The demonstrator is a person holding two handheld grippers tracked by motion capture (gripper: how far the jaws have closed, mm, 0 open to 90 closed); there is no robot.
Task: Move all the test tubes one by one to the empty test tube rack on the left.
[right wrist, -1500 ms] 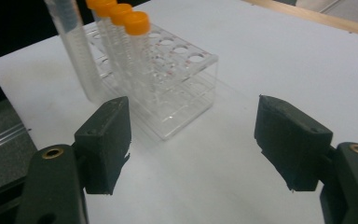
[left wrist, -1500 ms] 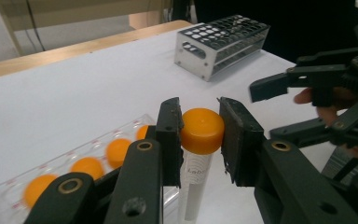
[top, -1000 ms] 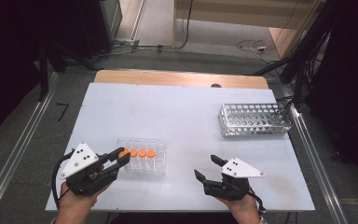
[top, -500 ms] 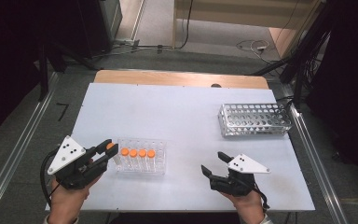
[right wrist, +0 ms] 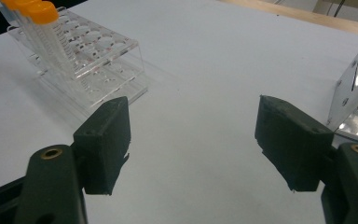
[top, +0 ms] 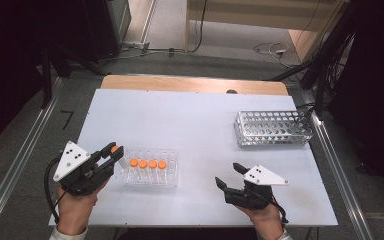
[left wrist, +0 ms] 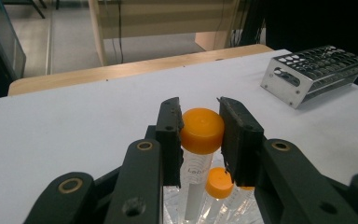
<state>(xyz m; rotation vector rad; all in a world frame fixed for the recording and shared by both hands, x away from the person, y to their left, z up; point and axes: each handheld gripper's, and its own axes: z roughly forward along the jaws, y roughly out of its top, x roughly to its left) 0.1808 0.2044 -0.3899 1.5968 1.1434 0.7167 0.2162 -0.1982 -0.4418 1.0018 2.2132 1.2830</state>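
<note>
White tabletop (top: pixel 195 115), wooden strip along its far edge, grey floor and dark cabling beyond.

Item, near left: left gripper (left wrist: pixel 199 128), hand-held by the near left edge, jaws closed on the orange cap of one tube (left wrist: pixel 201 131), its clear body hanging free above the rack.

Item, just beside it: clear plastic rack (top: pixel 150 167) holding four orange-capped tubes (top: pixel 148 164) in a row along one side.

Item, near right: right gripper (right wrist: pixel 193 140), jaws spread wide, nothing between them, resting low near the front edge.

Item, far right: metal rack (top: pixel 272 127), perforated top, all holes apparently vacant, close to the right edge.

Step in hand, as judged: carrying the gripped tube across to the metal rack. Advisable to keep the tube vertical, hold the grip square on the cap, clear the neighbouring caps before travelling sideways, and descend straight into a chosen hole.

Room: broad bare middle of the table offers an unobstructed path; little margin beyond the metal rack on the right side.
</note>
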